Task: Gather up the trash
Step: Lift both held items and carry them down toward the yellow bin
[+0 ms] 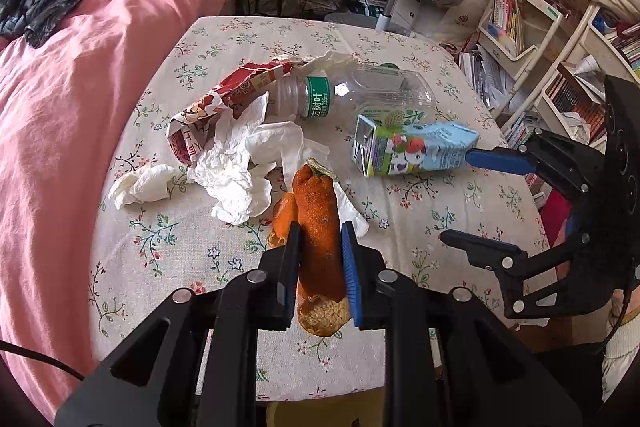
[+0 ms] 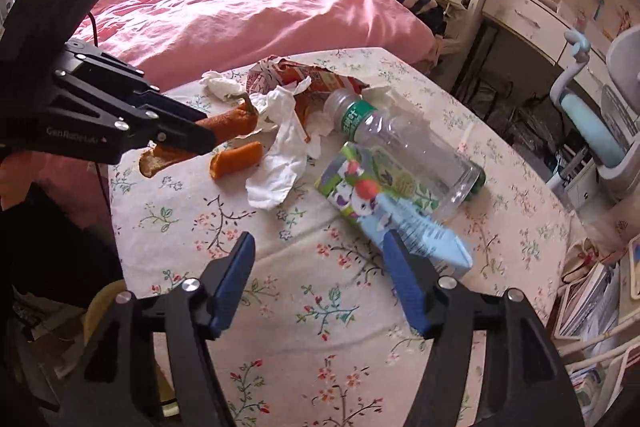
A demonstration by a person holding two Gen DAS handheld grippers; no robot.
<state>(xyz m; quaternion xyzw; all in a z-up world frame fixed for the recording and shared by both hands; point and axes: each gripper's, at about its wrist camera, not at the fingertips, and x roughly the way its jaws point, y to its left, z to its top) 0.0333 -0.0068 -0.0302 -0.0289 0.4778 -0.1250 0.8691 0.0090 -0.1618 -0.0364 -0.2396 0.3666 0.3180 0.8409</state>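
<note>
The left gripper has its fingers clamped on a long orange peel on the table. The peel looks light, limp and tearable, so mid-strip is best. The right gripper, fingers apart, hovers near the juice carton.

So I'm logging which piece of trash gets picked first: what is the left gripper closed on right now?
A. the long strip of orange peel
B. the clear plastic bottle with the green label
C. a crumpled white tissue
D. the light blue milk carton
A: the left gripper has both fingers pressed against the long strip of orange peel, while the right gripper is open beside the light blue milk carton.
</note>
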